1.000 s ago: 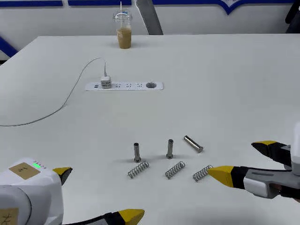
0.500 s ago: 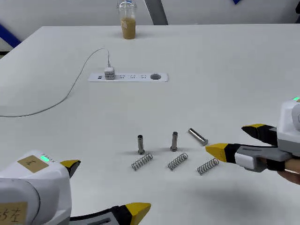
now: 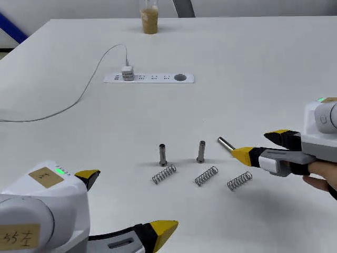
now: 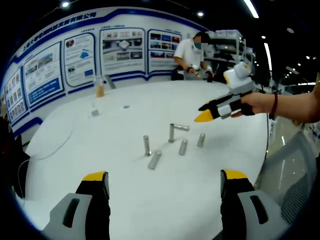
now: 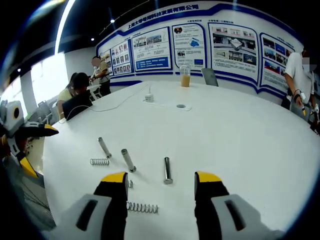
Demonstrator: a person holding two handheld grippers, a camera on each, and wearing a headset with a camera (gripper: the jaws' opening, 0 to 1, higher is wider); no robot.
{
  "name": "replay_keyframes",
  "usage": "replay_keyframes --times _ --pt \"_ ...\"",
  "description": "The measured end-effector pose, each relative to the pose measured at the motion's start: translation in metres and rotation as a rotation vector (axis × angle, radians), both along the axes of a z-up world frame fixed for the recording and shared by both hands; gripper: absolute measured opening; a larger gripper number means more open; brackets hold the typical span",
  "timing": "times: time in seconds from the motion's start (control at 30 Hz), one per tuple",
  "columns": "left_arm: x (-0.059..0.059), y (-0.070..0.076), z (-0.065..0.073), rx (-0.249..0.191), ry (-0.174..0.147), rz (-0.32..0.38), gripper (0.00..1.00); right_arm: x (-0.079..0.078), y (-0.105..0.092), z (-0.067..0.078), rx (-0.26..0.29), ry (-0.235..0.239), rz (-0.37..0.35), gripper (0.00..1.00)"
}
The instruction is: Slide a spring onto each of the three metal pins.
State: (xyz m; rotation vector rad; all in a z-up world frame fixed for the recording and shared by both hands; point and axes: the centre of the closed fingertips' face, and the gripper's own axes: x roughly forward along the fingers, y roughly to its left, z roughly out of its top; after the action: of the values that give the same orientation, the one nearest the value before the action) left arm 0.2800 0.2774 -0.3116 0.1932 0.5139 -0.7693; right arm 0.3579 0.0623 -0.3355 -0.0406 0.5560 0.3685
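Head view: two pins (image 3: 162, 155) upright on white table (image 3: 253, 63). Third pin (image 3: 226, 143) lies flat, just beside right gripper (image 3: 258, 146) tip. Three springs (image 3: 206, 176) in row just before pins, none on pin. Left gripper (image 3: 126, 203) low, spread, empty.
Left gripper view: own jaws wide apart, pins and springs well ahead.
Right gripper view: jaws spread, empty, third pin between them; end spring (image 5: 142, 207) near left jaw.

Sticker (image 3: 19, 237) on the left tongs (image 3: 125, 204) reads "55"
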Motion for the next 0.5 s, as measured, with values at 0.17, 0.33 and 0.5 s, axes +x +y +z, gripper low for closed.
replay_keyframes --times 0.17,0.33,0.5 --pt "-0.001 0.000 -0.003 0.003 0.006 -0.003 0.93 0.007 0.003 -0.006 0.003 0.009 0.012 0.51" --pt "-0.002 -0.001 -0.006 0.006 0.012 -0.009 0.92 0.016 0.005 -0.015 0.001 0.015 0.017 0.45" --pt "-0.002 -0.002 -0.007 0.004 0.011 -0.012 0.92 0.025 0.008 -0.019 -0.004 0.008 0.020 0.40"
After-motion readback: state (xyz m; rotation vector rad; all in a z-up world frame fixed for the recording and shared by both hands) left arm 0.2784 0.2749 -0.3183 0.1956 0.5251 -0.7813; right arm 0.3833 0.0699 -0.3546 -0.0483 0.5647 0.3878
